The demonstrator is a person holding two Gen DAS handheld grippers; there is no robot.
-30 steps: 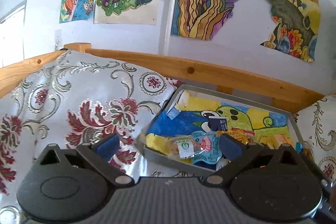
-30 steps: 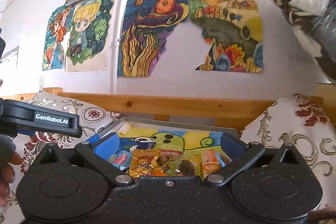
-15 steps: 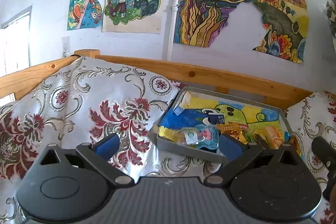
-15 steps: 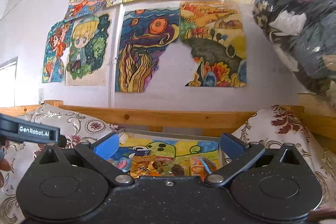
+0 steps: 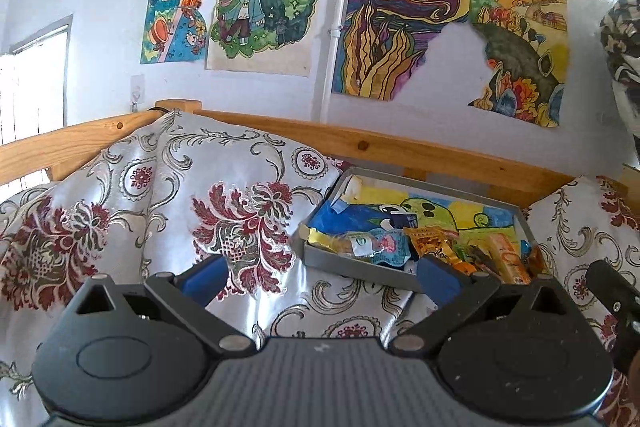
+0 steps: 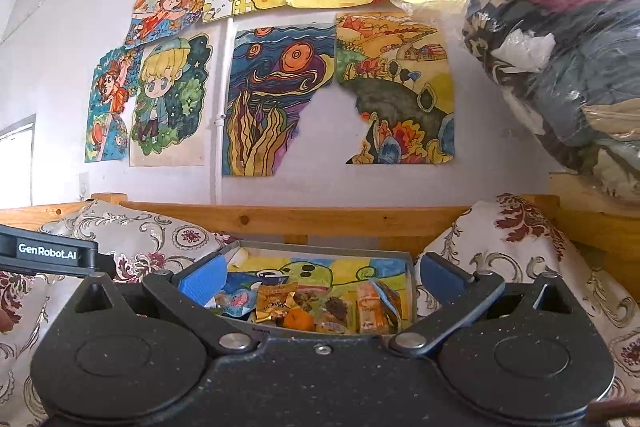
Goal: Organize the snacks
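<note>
Left gripper [image 5: 322, 273]: jaws spread wide, nothing between the blue pads, touching nothing; it hangs over the floral bedspread [image 5: 224, 211], aimed left of the tray.
Right gripper [image 6: 322, 277]: also spread wide and empty, hovering on the near side of the tray and lined up with it; the snacks show between its fingers, but no contact can be seen.
Snacks: all the wrappers in sight lie in the grey tray [image 5: 360, 269], bunched along its near edge, with the far part bare.
Named pieces: a clear packet with a green-and-white label [image 5: 358, 245] at the left end, a blue-edged pouch [image 6: 236, 301] next, a gold-orange packet [image 6: 276, 301] in the middle, a tall orange packet [image 6: 370, 309] to the right, a round orange piece [image 6: 298, 319] in front; the rest are too small to tell.
Tray setting: it sits on the bedspread, just before the wooden bed rail [image 6: 320, 219], between two patterned pillows; a cartoon drawing lines its floor.
Progress, as a judgement: gathering looks finished or close to it, as no loose snack shows on the bedspread in either view.
Left to do, as a judgement: at most tidying the heap into rows or groups; with both grippers empty and clear of the tray, nothing is in hand.
</note>
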